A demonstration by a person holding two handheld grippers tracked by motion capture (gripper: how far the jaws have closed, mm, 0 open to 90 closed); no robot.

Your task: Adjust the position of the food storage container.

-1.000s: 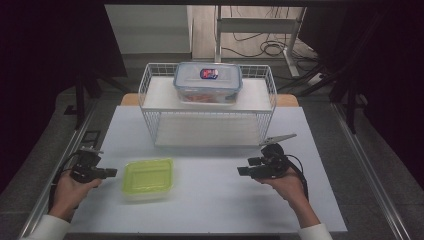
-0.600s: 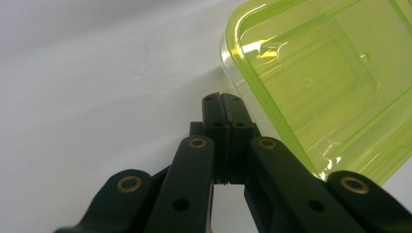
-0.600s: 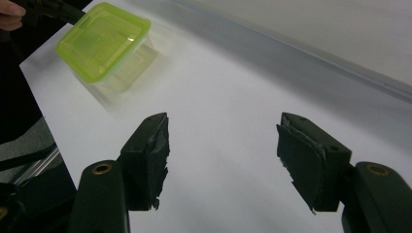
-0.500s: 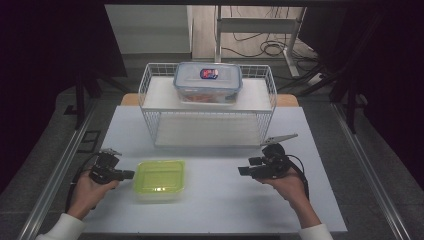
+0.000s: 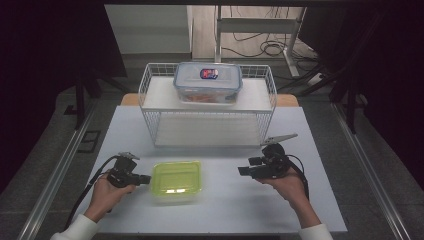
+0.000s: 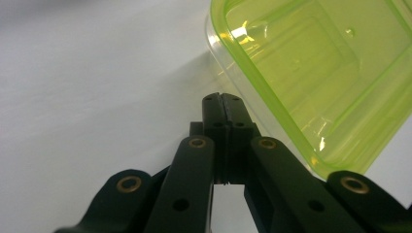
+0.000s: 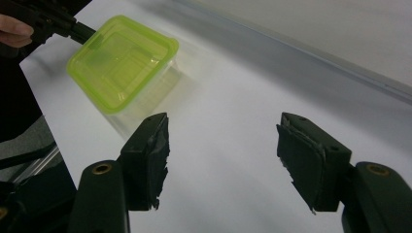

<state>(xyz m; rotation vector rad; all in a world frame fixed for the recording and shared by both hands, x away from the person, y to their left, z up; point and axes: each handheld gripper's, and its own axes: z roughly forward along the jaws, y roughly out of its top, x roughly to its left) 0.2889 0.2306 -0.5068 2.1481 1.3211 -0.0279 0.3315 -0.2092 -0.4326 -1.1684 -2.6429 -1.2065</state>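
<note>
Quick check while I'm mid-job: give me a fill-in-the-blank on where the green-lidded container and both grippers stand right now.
1. The left gripper, its fingers ____, sits against the side of the green-lidded container.
2. The right gripper has its fingers ____ with nothing between them.
3. The clear lidded box stands on top of the white wire ____.
4. The lid of the container on the table is ____ in colour.

Missing words: shut; open; rack; green

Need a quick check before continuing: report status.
Left gripper shut, at green-lidded clear plastic box. Right gripper open, empty. White table between them bare.
</note>
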